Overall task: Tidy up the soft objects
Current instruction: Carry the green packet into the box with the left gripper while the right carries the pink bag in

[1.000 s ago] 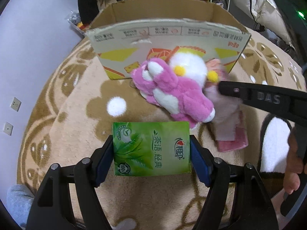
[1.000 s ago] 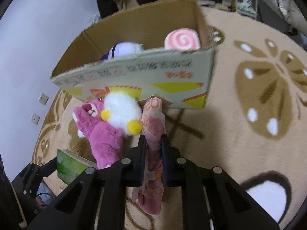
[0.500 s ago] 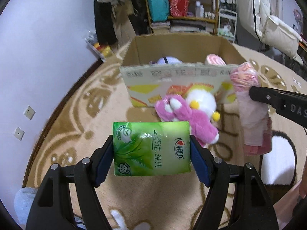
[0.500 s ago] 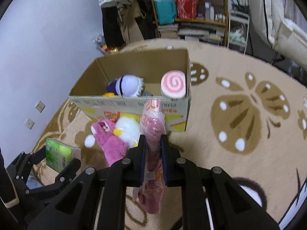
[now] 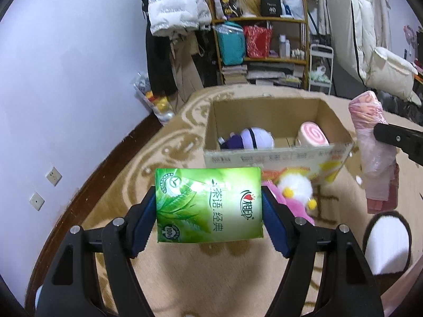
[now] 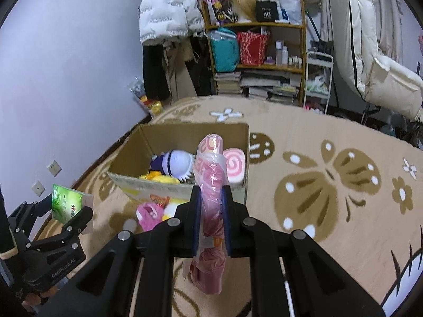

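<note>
My left gripper (image 5: 208,211) is shut on a green tissue pack (image 5: 208,204), held in the air in front of an open cardboard box (image 5: 275,155). My right gripper (image 6: 211,216) is shut on a pink bundle wrapped in clear plastic (image 6: 211,182), lifted near the box's front wall; the bundle (image 5: 370,142) also shows at the right of the left wrist view. Inside the box lie a purple-and-white plush (image 6: 173,163) and a pink swirl roll plush (image 6: 234,166). A pink and white plush toy (image 5: 293,192) lies on the carpet against the box's front.
A beige carpet with brown flower patterns (image 6: 330,185) covers the floor. A white slipper (image 5: 386,240) lies at the right. A cluttered shelf (image 6: 253,52) and hanging white coats (image 6: 169,8) stand behind the box. The lilac wall (image 5: 66,79) runs along the left.
Both grippers have risen with their loads and tilted up, so the box's inside and the room behind now show. The plush toy on the carpet has stayed where it was.
</note>
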### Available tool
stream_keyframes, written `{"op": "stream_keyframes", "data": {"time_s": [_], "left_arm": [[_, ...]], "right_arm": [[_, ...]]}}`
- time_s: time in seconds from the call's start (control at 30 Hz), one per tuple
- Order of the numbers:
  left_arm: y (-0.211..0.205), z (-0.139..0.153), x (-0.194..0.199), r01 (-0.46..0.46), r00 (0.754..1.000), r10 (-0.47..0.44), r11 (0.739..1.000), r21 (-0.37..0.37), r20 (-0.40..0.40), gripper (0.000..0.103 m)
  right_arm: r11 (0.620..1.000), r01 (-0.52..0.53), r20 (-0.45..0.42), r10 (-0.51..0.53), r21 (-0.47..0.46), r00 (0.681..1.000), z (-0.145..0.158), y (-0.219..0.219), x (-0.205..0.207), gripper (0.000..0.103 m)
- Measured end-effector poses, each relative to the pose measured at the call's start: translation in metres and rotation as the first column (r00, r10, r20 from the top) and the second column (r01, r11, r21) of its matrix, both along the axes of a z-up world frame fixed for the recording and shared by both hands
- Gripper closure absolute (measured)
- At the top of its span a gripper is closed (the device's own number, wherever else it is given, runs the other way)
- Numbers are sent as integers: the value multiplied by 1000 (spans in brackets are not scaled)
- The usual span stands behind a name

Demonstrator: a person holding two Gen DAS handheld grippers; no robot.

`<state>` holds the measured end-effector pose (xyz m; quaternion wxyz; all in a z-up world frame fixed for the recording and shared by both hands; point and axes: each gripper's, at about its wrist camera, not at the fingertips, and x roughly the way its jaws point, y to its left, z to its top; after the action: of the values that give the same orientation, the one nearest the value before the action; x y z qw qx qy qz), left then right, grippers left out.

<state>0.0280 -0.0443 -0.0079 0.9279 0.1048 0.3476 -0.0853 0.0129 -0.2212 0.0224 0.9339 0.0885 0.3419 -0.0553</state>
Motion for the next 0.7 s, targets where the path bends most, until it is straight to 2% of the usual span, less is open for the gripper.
{"op": "stream_keyframes", "data": {"time_s": [0.2,0.53,0.7], "left_arm": [[2,16,11,-2,998,2,1000,5,68,30],[-17,32,37,55,989,-55,998,1,141,30],[-24,36,54,54,985,-54,999,8,163,30]], "right_arm": [[998,6,53,-3,-60,999,17,4,11,88],[994,2,73,6,-106,997,28,2,45,88],[993,3,75,6,-121,997,27,-2,64,88]]}}
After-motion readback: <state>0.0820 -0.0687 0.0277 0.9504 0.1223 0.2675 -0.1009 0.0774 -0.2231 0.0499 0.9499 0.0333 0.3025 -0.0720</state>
